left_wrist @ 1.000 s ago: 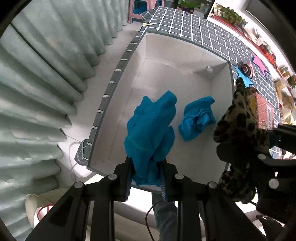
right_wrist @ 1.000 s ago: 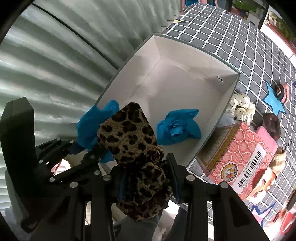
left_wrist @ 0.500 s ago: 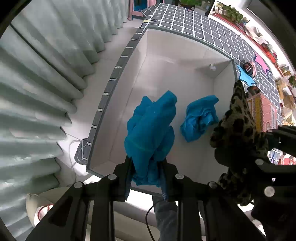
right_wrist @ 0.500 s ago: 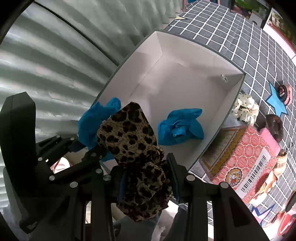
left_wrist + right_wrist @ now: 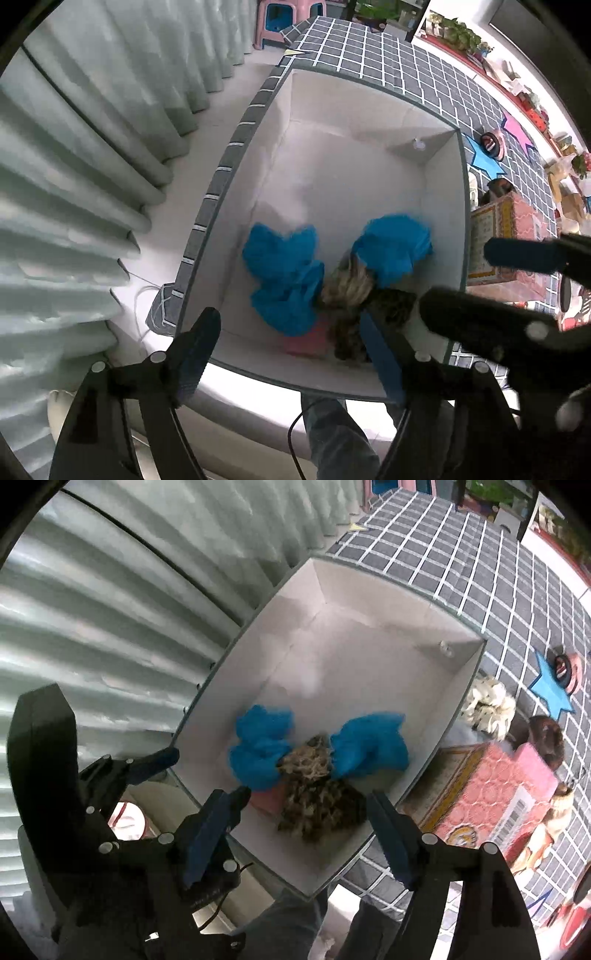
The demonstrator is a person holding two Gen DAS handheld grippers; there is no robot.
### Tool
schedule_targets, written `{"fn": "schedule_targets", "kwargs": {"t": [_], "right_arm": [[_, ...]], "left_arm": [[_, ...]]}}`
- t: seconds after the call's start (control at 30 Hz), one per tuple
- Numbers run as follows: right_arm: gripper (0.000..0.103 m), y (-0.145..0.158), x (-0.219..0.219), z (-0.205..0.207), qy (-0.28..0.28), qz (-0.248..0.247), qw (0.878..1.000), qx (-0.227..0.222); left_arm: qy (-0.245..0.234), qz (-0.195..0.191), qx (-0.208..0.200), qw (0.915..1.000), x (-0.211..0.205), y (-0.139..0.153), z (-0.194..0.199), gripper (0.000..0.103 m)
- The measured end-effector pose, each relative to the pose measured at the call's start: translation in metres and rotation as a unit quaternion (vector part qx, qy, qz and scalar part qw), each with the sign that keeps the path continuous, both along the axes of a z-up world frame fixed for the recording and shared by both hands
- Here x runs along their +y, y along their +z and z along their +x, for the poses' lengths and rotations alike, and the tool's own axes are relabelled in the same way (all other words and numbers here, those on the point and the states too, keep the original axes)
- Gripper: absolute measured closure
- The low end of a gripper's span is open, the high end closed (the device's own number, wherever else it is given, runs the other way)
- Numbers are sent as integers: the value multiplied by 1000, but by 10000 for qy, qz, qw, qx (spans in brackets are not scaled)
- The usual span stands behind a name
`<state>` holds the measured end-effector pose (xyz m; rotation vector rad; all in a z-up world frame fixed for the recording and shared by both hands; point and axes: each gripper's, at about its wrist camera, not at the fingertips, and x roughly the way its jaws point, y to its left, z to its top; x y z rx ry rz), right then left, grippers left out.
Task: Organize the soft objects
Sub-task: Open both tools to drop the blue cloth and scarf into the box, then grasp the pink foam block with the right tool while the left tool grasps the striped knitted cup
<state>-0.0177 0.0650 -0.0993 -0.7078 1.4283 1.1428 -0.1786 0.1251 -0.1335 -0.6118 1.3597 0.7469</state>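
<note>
A white open box [image 5: 369, 110] [image 5: 369, 602] stands on the grey grid mat. Inside lie two blue soft cloths, one on the left [image 5: 284, 280] [image 5: 258, 746] and one on the right [image 5: 391, 247] [image 5: 369, 746], with a leopard-print soft piece [image 5: 354, 295] [image 5: 317, 797] between and in front of them. A pink item [image 5: 306, 341] [image 5: 269, 799] peeks from under them. My left gripper [image 5: 291, 343] is open and empty above the box's near edge. My right gripper [image 5: 306, 808] is open and empty above the leopard piece.
A pink patterned carton [image 5: 491, 794] [image 5: 506, 236] stands right of the box. A white dotted scrunchie [image 5: 487, 705] and a dark scrunchie [image 5: 546, 738] lie on the mat beyond it. Pale curtains [image 5: 92, 147] hang to the left.
Both grippers have opened. The blue cloth and the leopard piece have dropped from the jaws into the box and now lie beside the other blue cloth.
</note>
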Motion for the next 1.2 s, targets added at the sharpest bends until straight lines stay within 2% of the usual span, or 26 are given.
{"fn": "schedule_targets", "kwargs": {"t": [0.17, 0.27, 0.4, 0.43, 0.47, 0.5, 0.57, 0.67, 0.8, 1.0, 1.13, 1.2], "right_arm": [[25, 19, -3, 11, -149, 160, 9997, -121], [25, 36, -10, 32, -417, 347, 9983, -231], [25, 52, -31, 85, -1124, 442, 9917, -449], [23, 52, -38, 101, -1344, 404, 9887, -528], [9, 51, -43, 114, -1504, 337, 9864, -571], [1, 46, -49, 130, -1746, 212, 9824, -627], [0, 31, -70, 165, -2296, 16, 9715, -589], [0, -1, -92, 202, -2815, -352, 9580, -407], [0, -37, -108, 225, -3236, -638, 9441, 6], [0, -83, -97, 227, -3167, -916, 9428, 485], [0, -104, -92, 219, -2931, -1122, 9481, 523], [12, -112, -93, 221, -2906, -1168, 9482, 535]], "left_arm": [[148, -103, -126, 9998, 2, 0, -1, 0], [258, -185, -241, 9992, 4, 4, 1, 0], [294, -125, -279, 9991, 6, 10, 10, 0], [282, -107, -293, 9991, 6, 13, 13, 0], [268, -104, -297, 9991, 5, 14, 16, 0], [239, -110, -301, 9992, 5, 15, 19, 0], [183, -131, -305, 9993, 3, 17, 28, 0], [119, -166, -271, 9994, 0, 17, 39, 0], [74, -217, -185, 9996, -6, 19, 53, 0], [-37, -167, -4, 9999, -11, 23, 74, 0], [-97, -167, 79, 9998, -14, 23, 89, 0], [-158, -177, 125, 9996, -18, 23, 100, 0]]}}
